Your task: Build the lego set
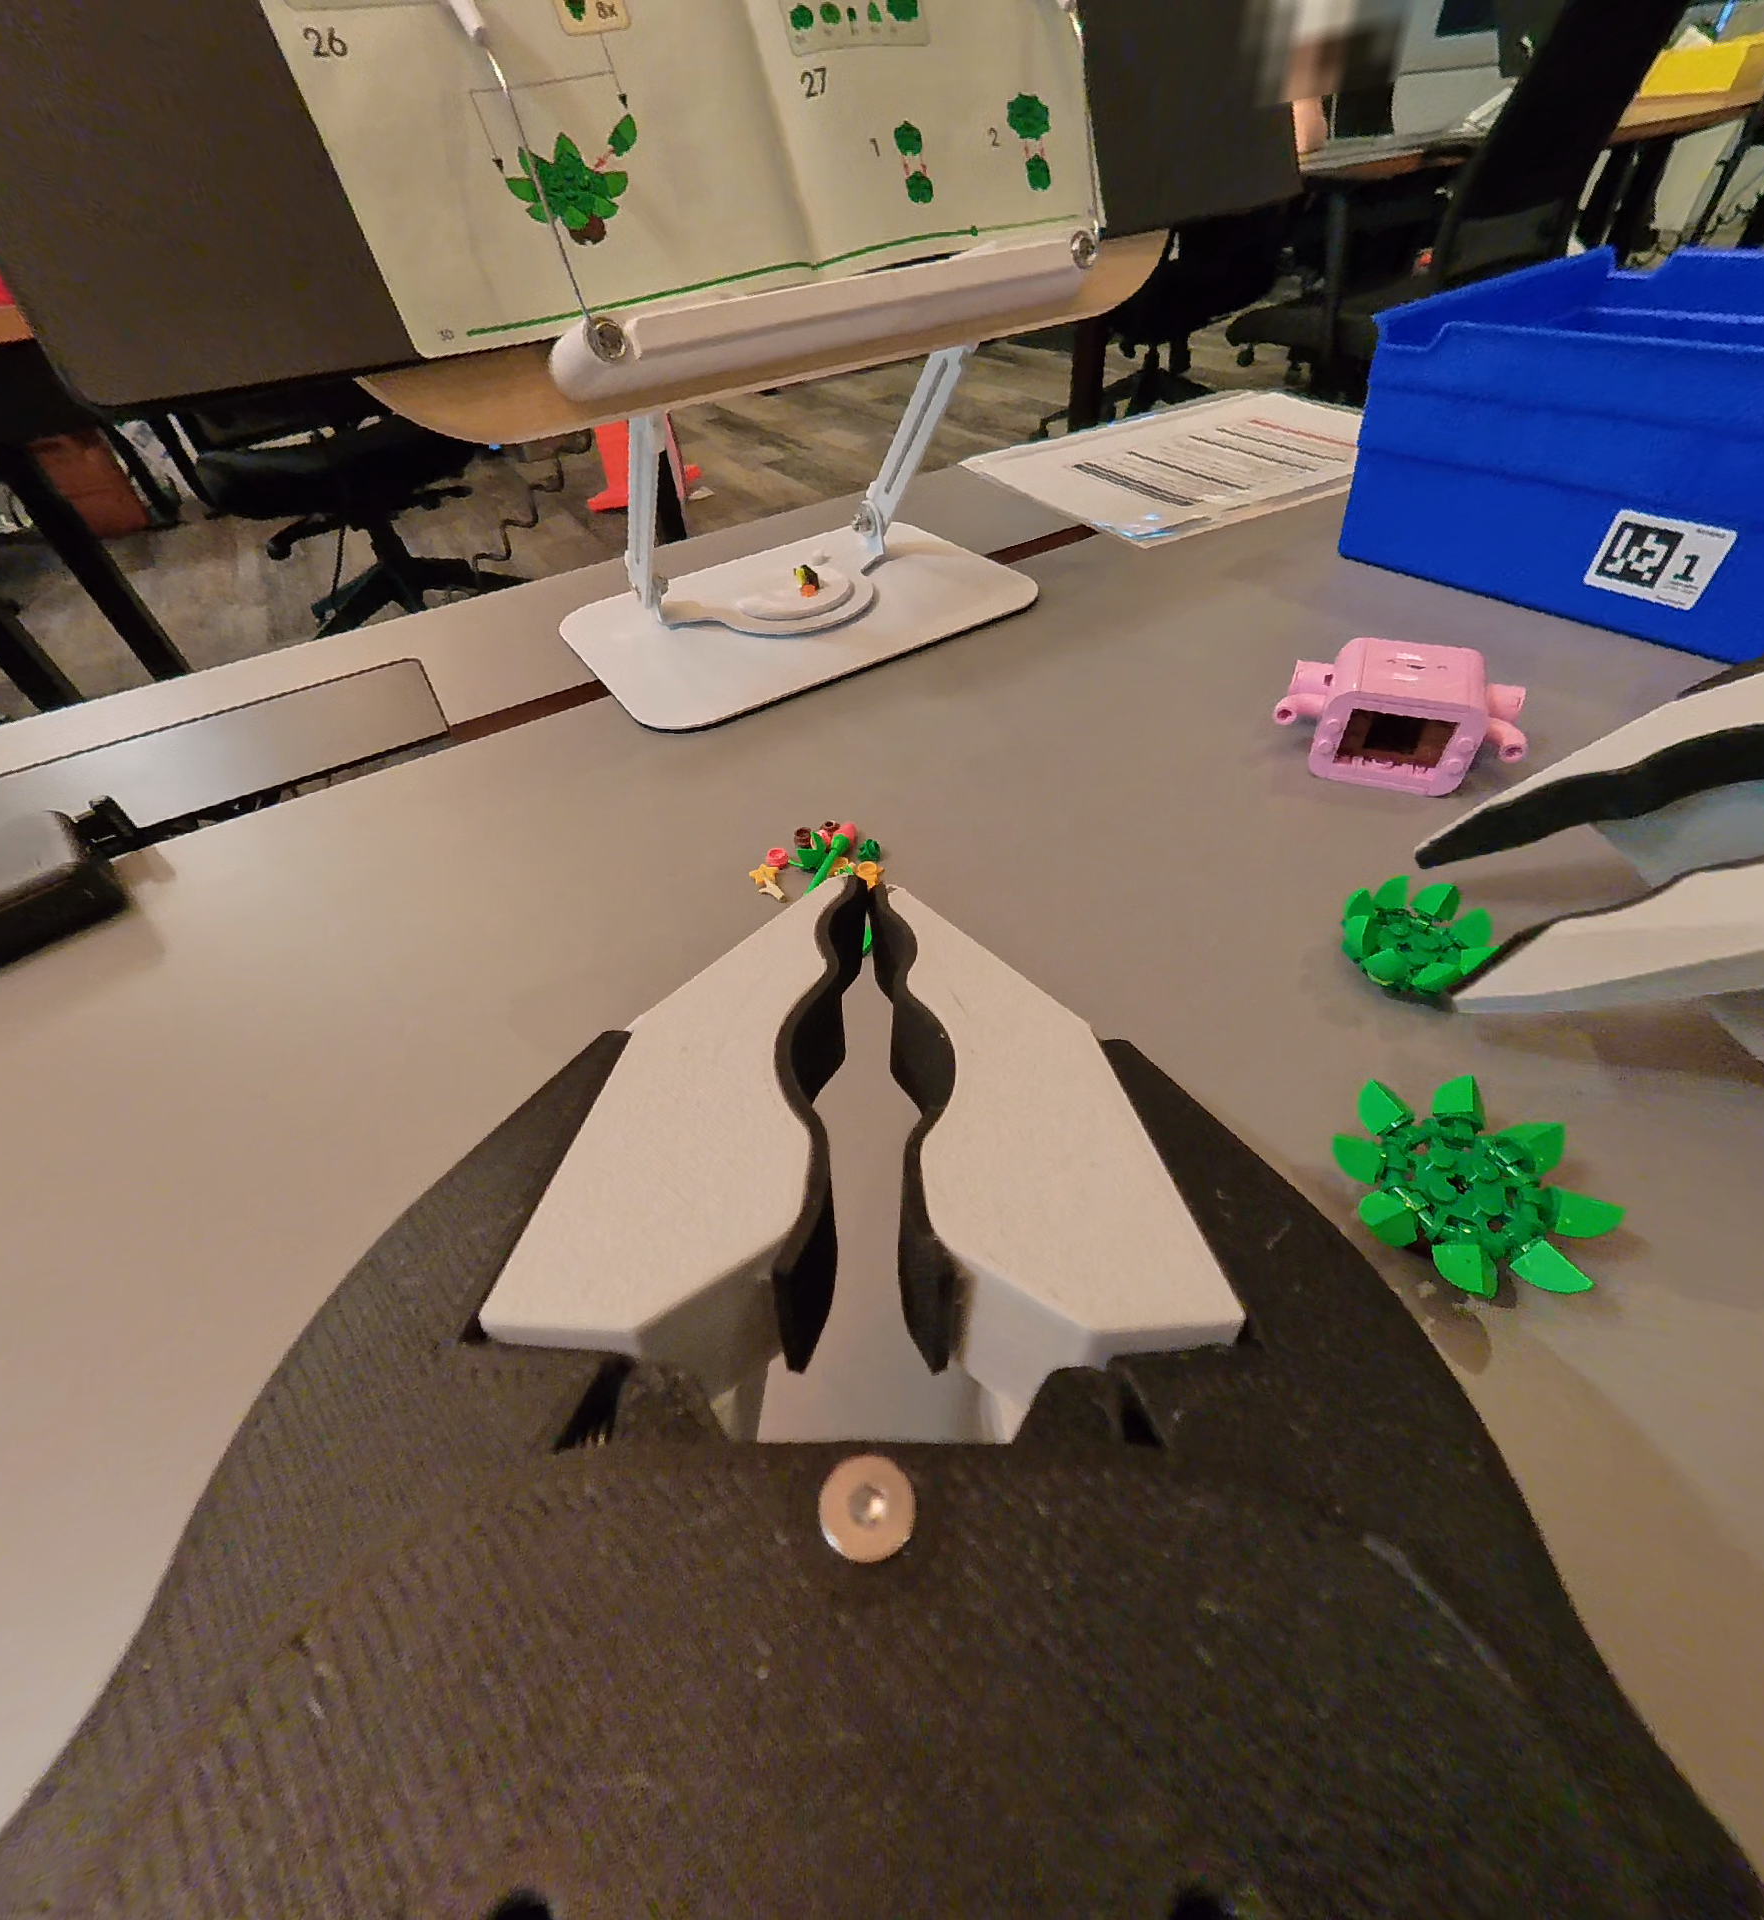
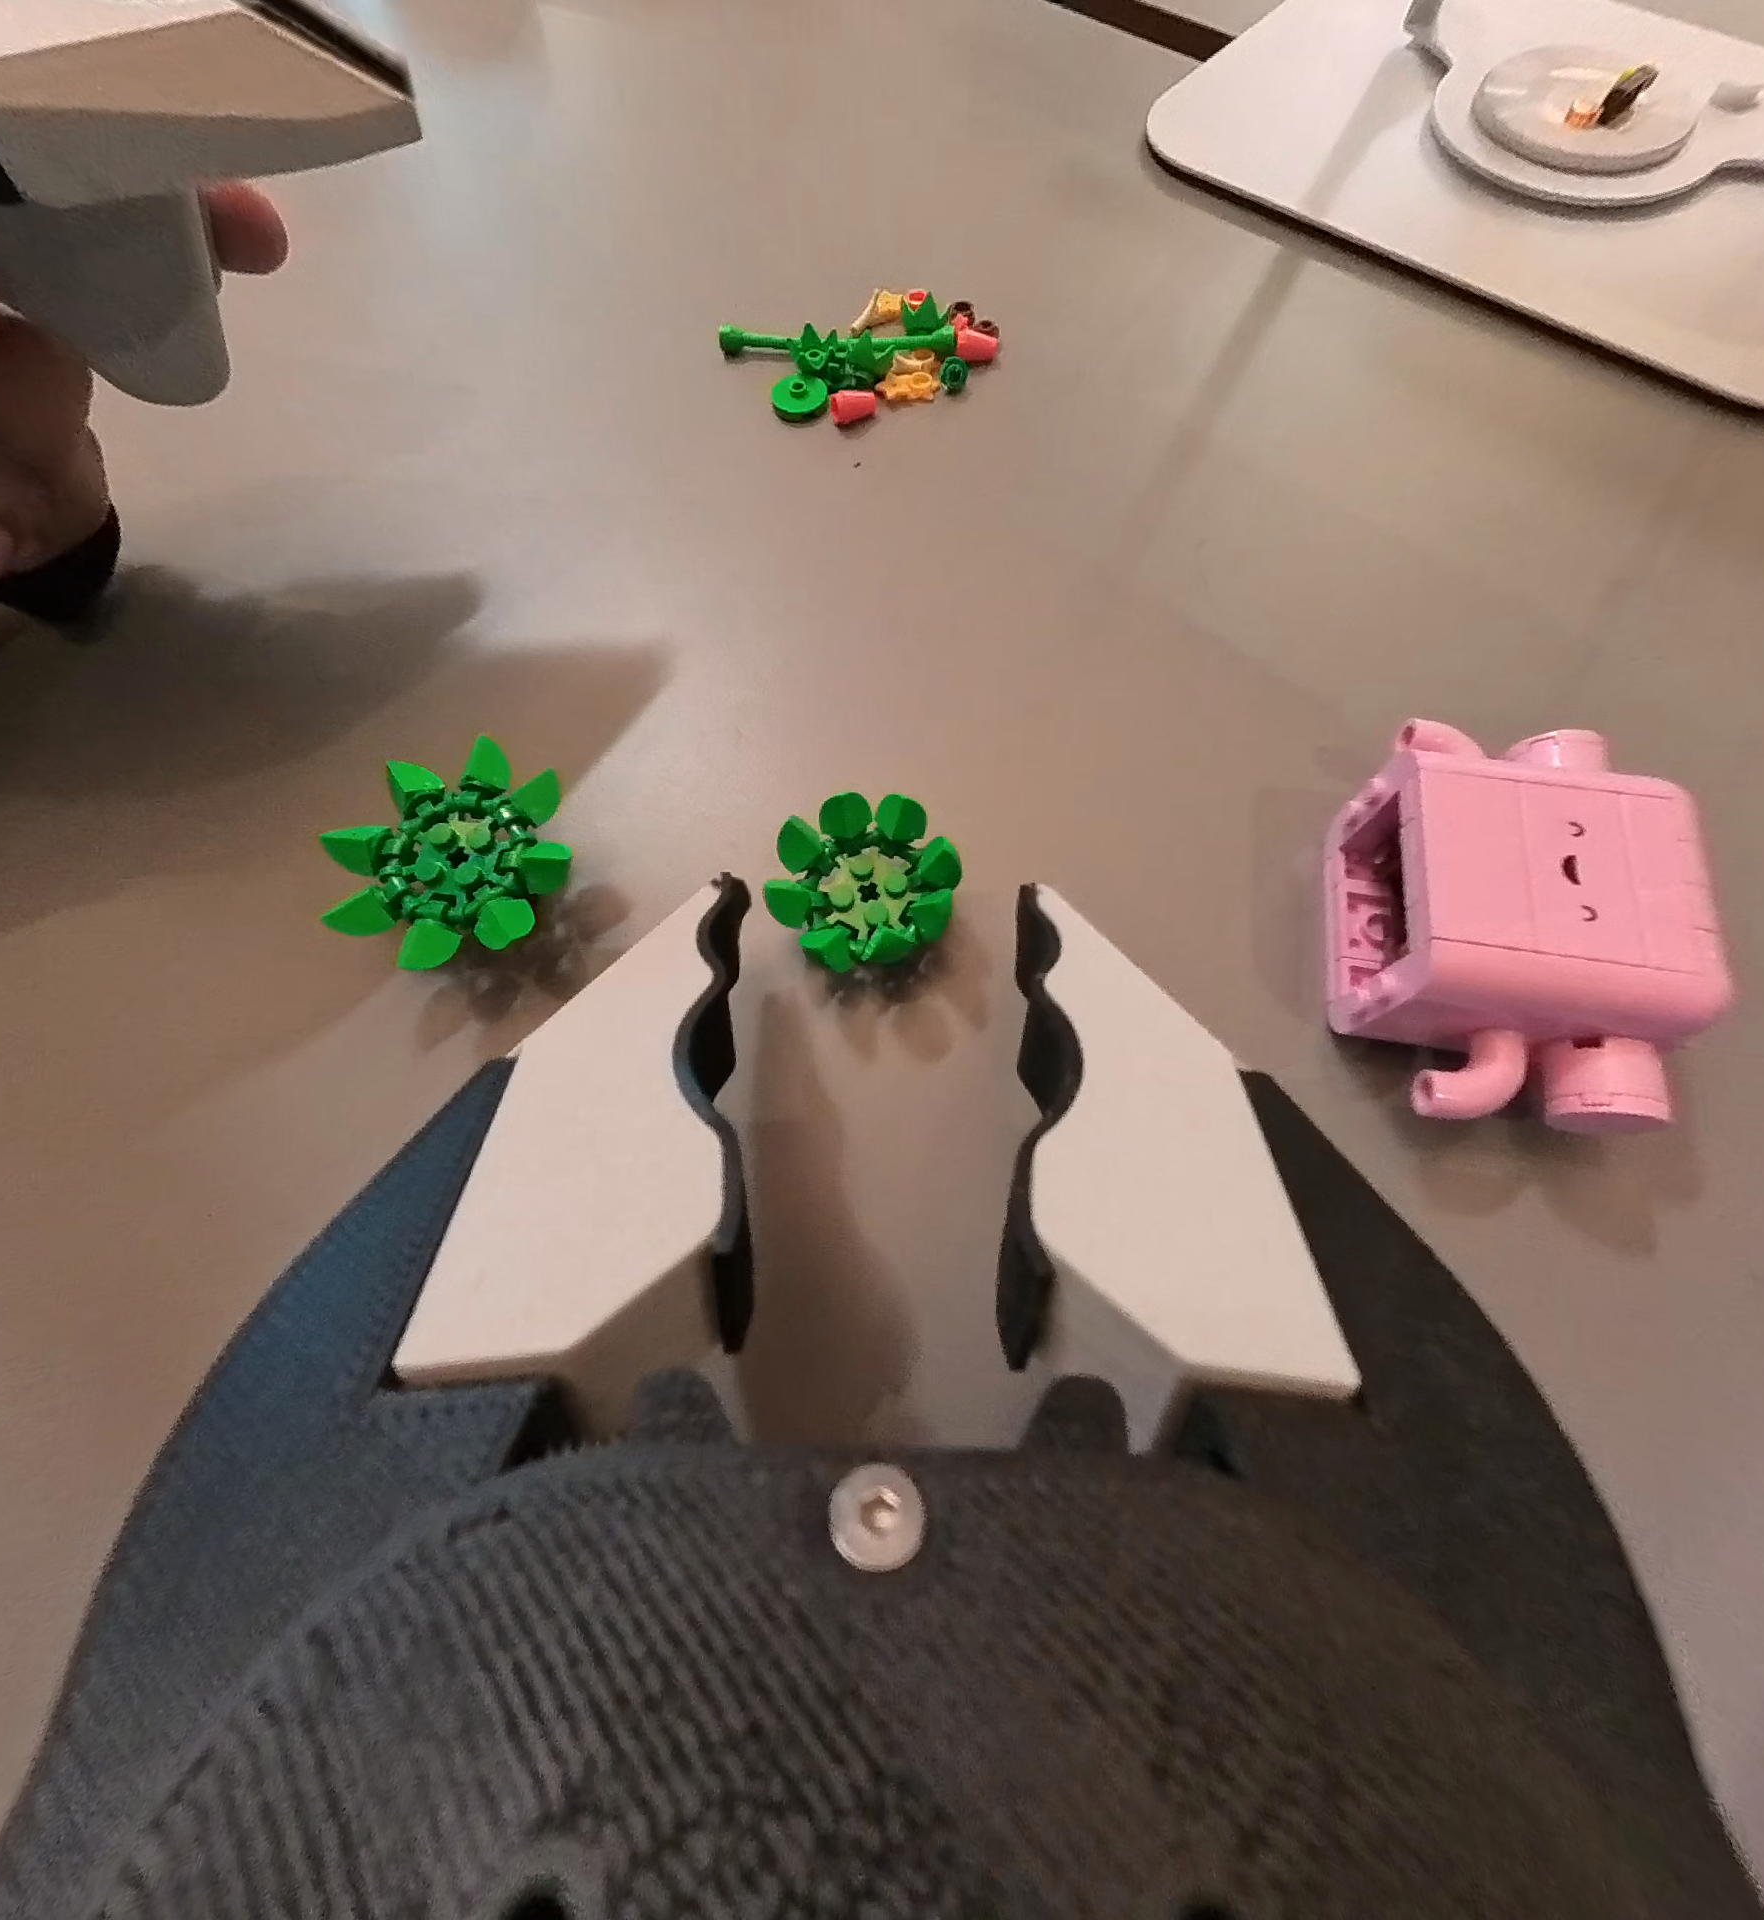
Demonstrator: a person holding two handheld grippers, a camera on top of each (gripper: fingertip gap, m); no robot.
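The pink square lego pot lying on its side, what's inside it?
The pink square lego pot lies tipped over, open mouth visible. Inside sit dark brown pieces near the back, with pink studded inner walls. Its deeper floor is shadowed, so anything else there cannot be seen.

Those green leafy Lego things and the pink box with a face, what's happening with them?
A person is building a Lego plant with two hand-held grippers. The open right gripper is lined up on the smaller green leafy rosette, not gripping it. The bigger green leafy rosette and the pink box-shaped Lego pot lie untouched on the grey table. The shut left gripper points at the small pile of loose Lego pieces.
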